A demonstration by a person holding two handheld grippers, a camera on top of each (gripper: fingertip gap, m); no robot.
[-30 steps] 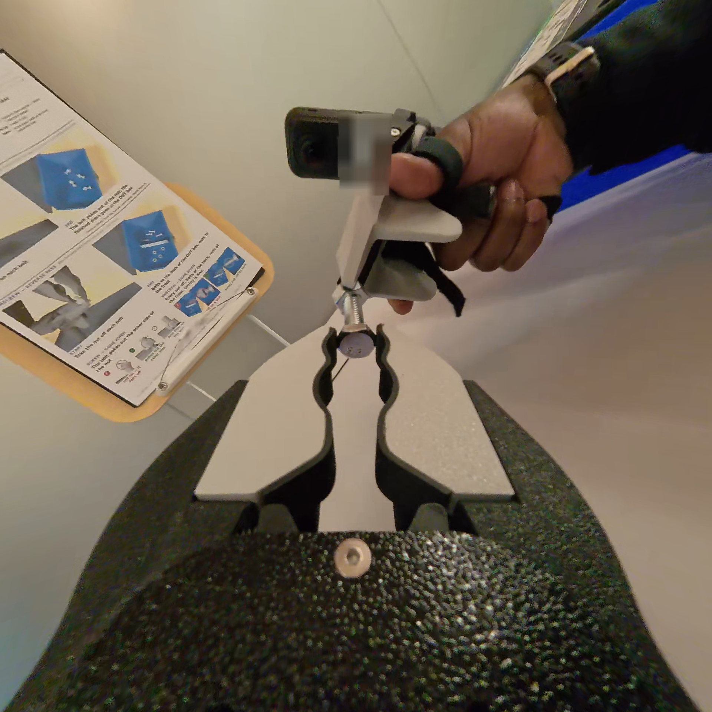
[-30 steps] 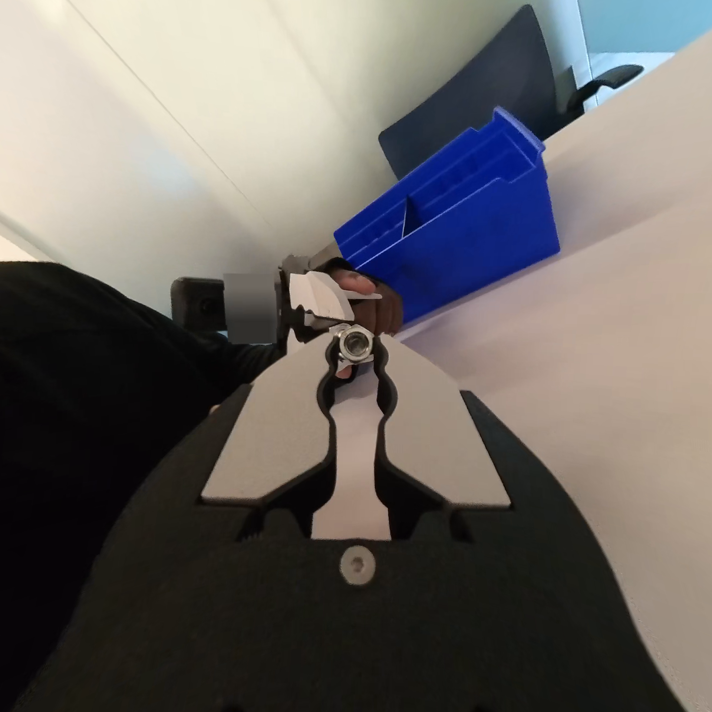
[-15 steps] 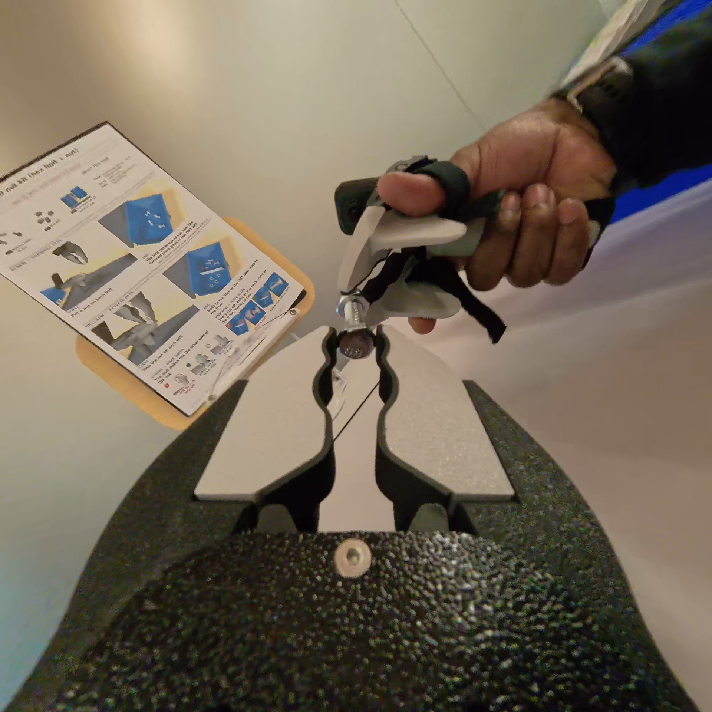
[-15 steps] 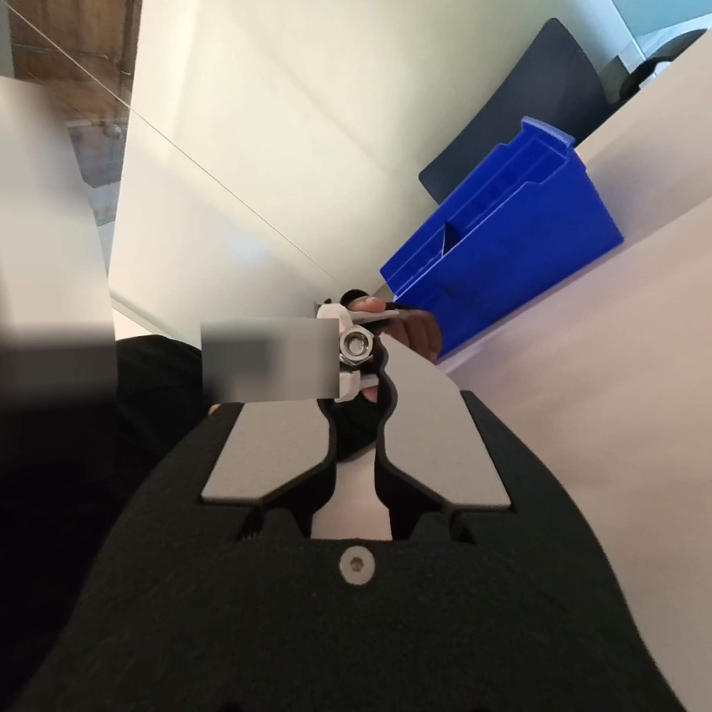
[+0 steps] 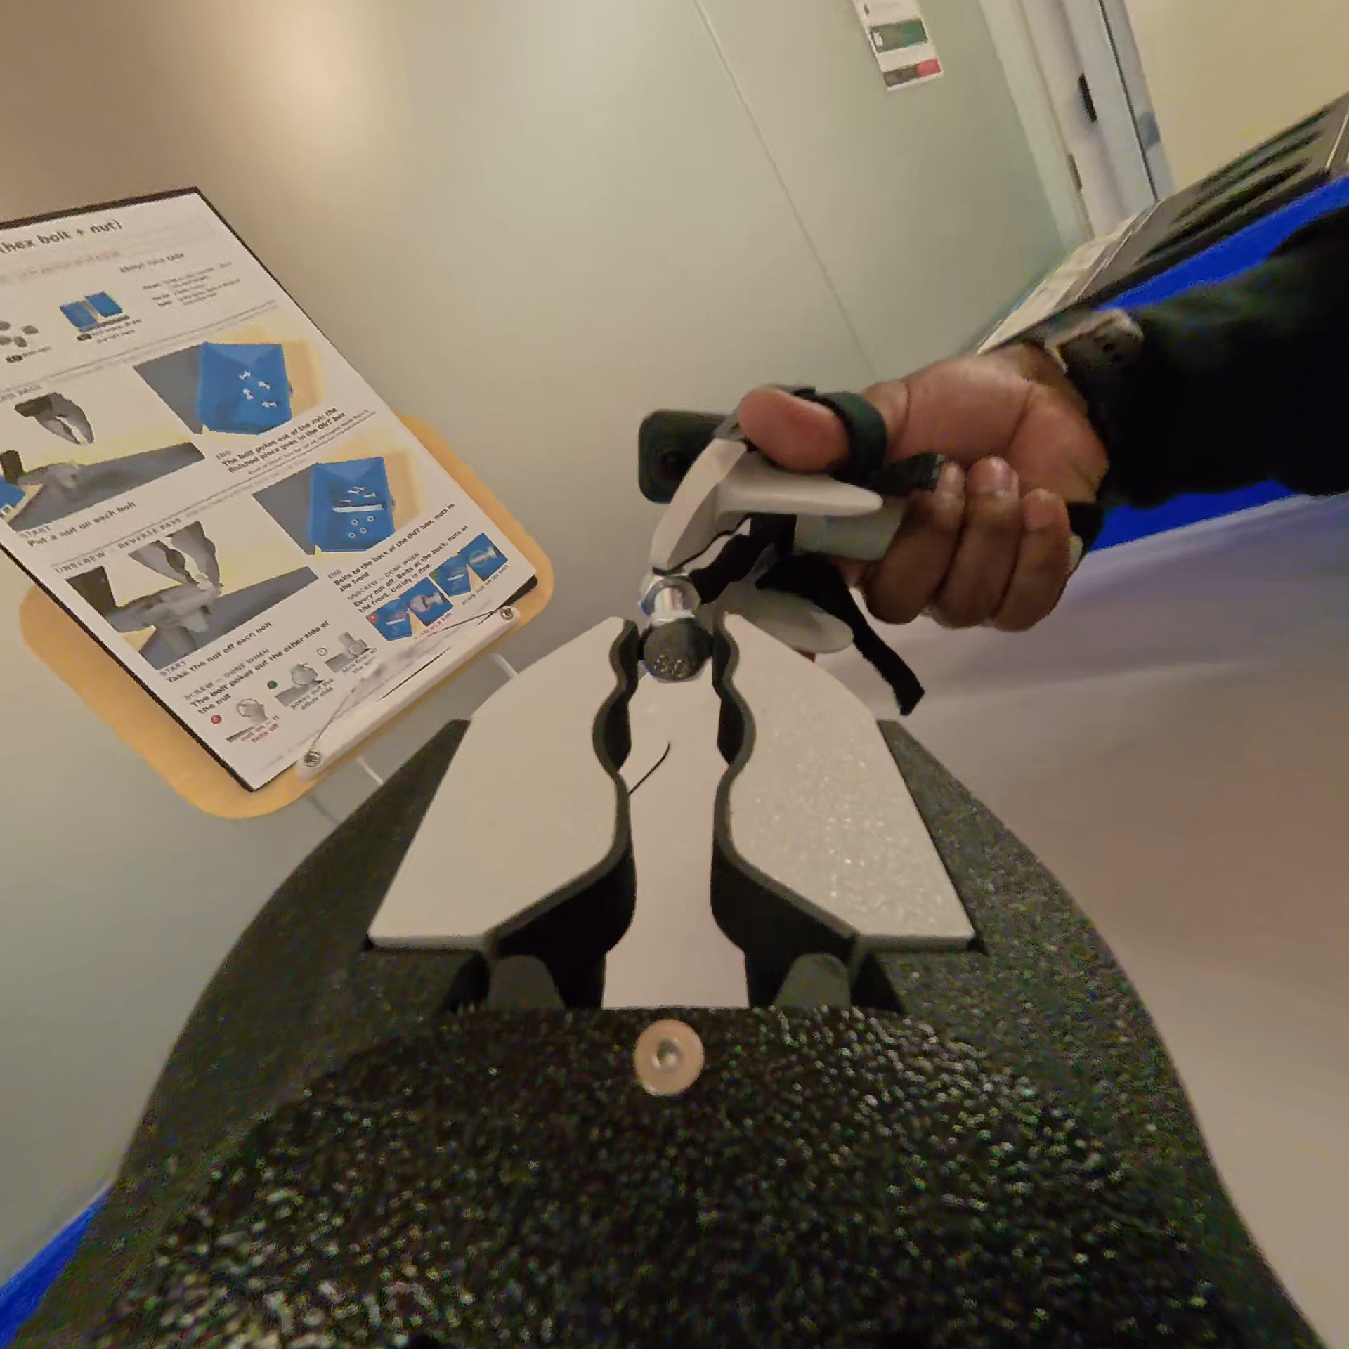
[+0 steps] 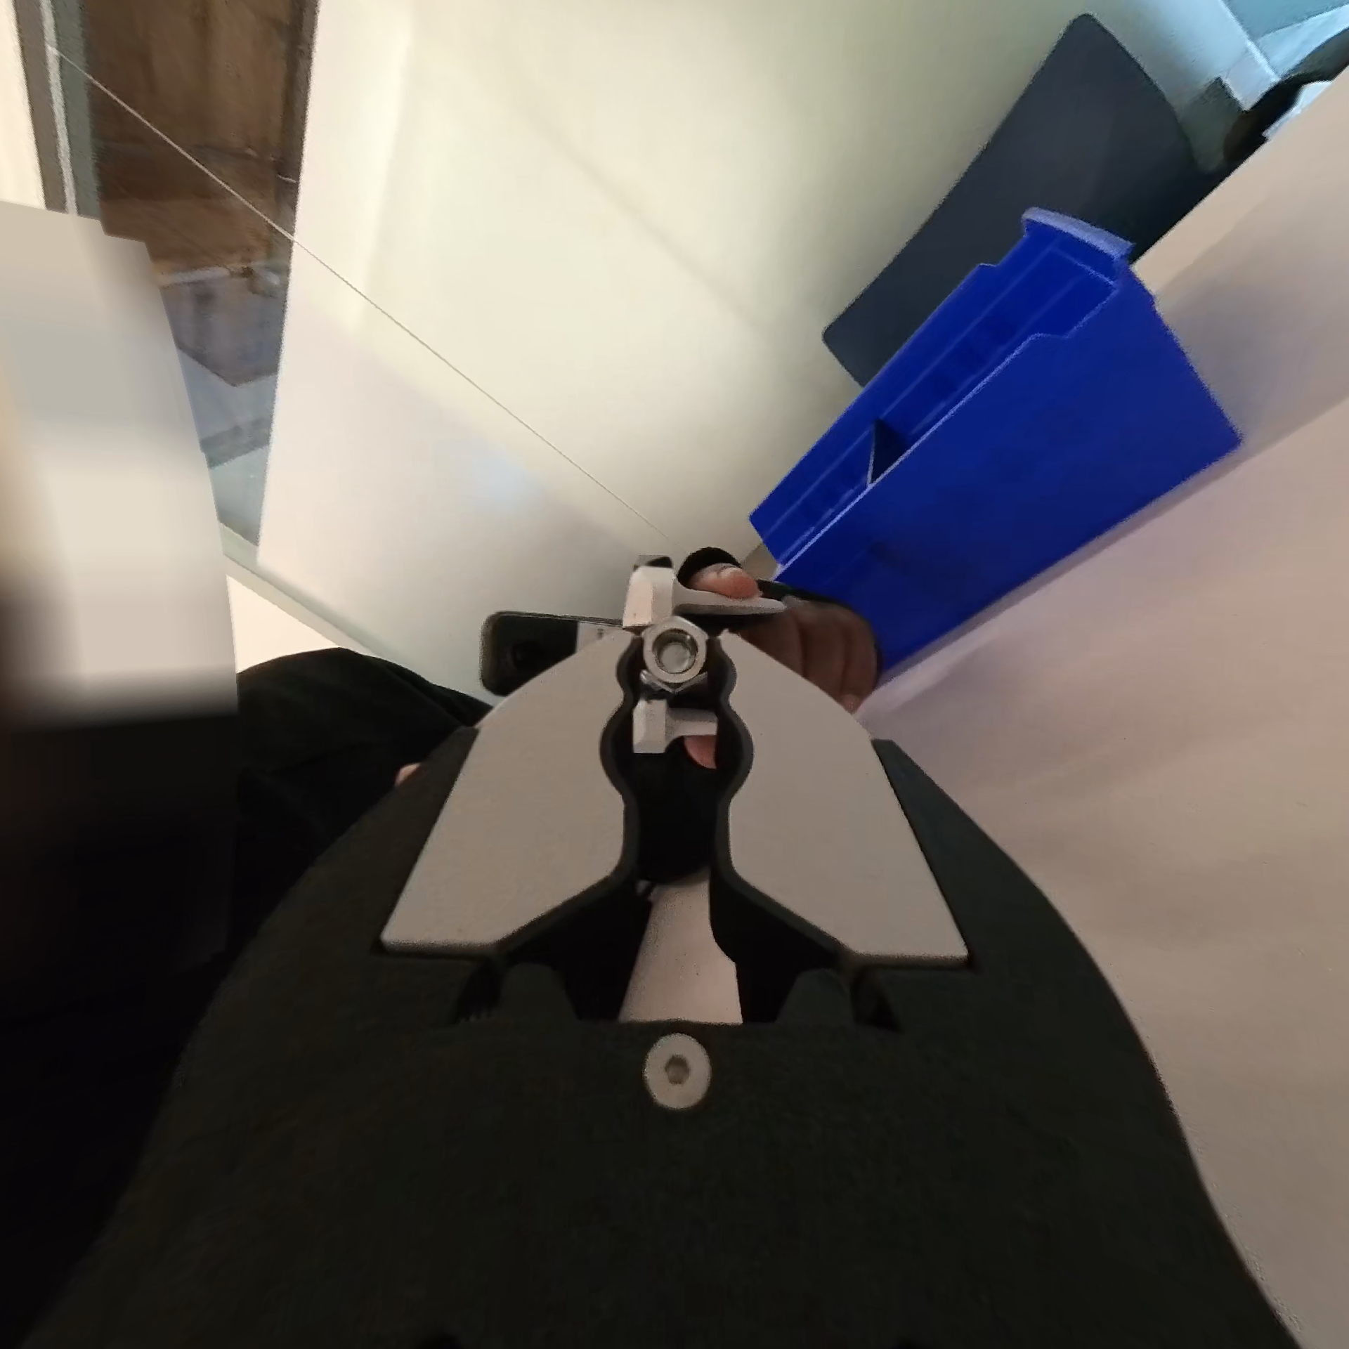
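Two hand-held grippers, meeting tip to tip above a pale tabletop (image 6: 1095, 730). One bolt (image 5: 668, 648), head clamped between the fingers of the left gripper (image 5: 668, 653), shank running away toward the other tool. One hex nut (image 6: 675, 652) on the bolt's threaded end, pinched between the fingers of the right gripper (image 6: 675, 657). Two hands: right hand (image 5: 971, 489) wrapped round its grey handle, left hand (image 6: 825, 642) partly hidden behind the nut. One blue bin (image 6: 1022, 467) with one divider, resting on the tabletop behind. One printed instruction sheet (image 5: 219, 474) on one tan board (image 5: 511, 525) to the left. One dark chair (image 6: 1022, 219) beyond the bin.
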